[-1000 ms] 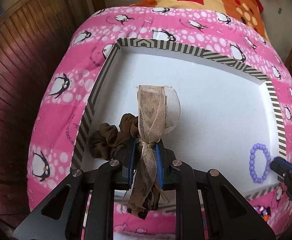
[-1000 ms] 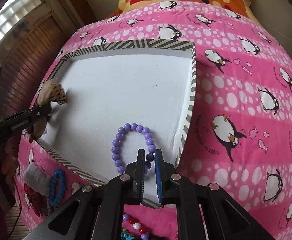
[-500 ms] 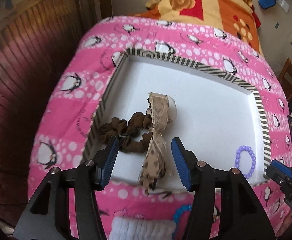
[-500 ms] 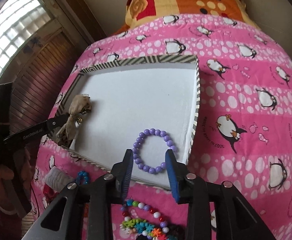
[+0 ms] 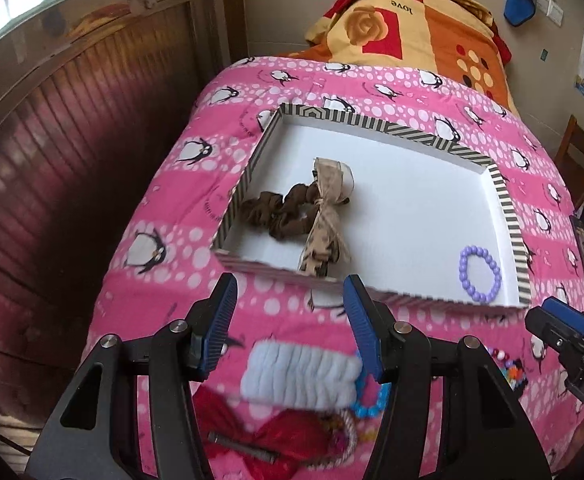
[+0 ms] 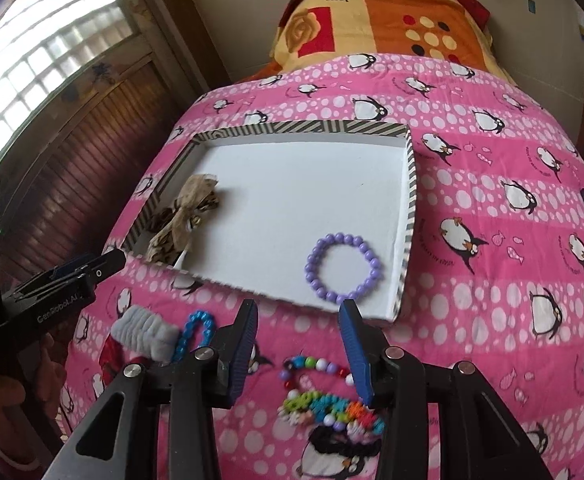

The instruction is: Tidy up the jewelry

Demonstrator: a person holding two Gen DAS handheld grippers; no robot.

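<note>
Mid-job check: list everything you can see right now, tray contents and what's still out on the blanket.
Tray: one, white, striped rim, on the blanket.
Scrunchie: one, brown, tray's left end.
Ribbon bow: one, beige, lying across the scrunchie.
Bead bracelet: one, purple, tray's near right corner.
Blanket: one, pink with penguins.
Fluffy band: one, pale blue, outside the tray.
Blue bracelet: one, beside the band.
Mixed beads: a pile, multicoloured, near edge.
Left gripper: jaws open, empty.
Right gripper: jaws open, empty.

red cloth (image 5: pixel 292 436) partly hidden, blurred, black hair tie (image 6: pixel 332 440) half-hidden
</note>
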